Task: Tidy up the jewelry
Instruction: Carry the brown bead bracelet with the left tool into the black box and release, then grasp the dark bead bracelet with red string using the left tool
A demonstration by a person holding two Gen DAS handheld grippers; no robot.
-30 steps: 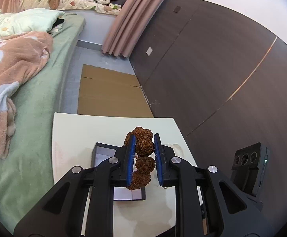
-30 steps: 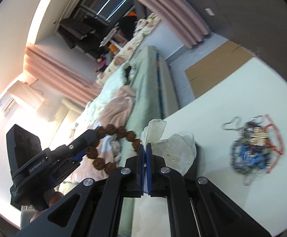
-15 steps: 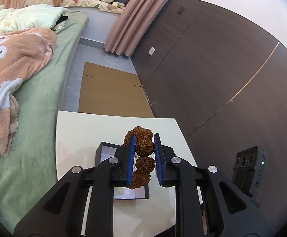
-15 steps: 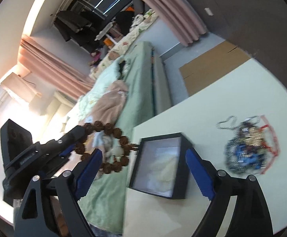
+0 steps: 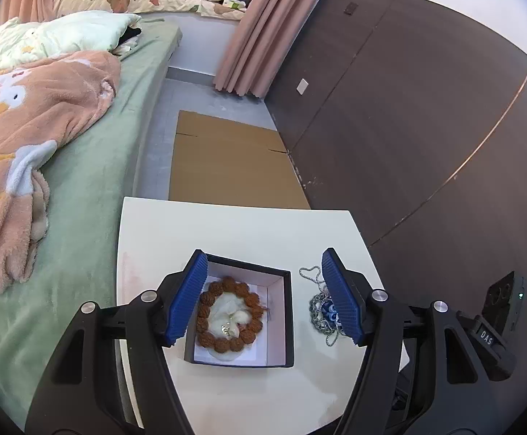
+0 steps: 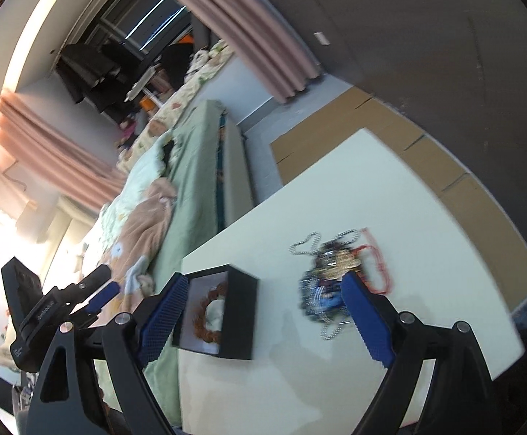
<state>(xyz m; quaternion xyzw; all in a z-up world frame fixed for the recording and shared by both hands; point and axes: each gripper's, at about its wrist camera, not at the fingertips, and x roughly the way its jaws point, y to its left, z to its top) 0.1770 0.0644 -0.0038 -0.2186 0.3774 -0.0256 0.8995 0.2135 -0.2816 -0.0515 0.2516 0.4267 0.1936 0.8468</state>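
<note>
In the left wrist view the left tool (image 5: pixel 263 297) hovered above the black box (image 5: pixel 288 311), its ribbed blue jaws opening with nothing pinched between them; the brown bead bracelet (image 5: pixel 229 313) lay flat inside the box, ringed around a crumpled white pouch (image 5: pixel 227 311) on the pale lining. To the right of the box, just beside it on the white desk (image 5: pixel 227 224), sat the jewelry pile (image 5: pixel 321 311), a tangle of silver ball chain and blue beads. The bracelet's beads were knobbly, wrinkled seeds, likely to snag the ribbed pads, so the release would go best if the tool lifted straight up clear of the box rim. In the right wrist view the right tool (image 6: pixel 263 320) stood wide open and empty, with the box (image 6: pixel 243 311) at its left jaw and the pile (image 6: pixel 330 279) at its right jaw. That pile showed fine metal chain, a gold-coloured piece and a thin red cord, all loosely knotted together and blurred. For the next pick a single strand at the pile's edge farthest from the box looked the safer target, since a bite into the middle would probably drag the whole slippery tangle along
</note>
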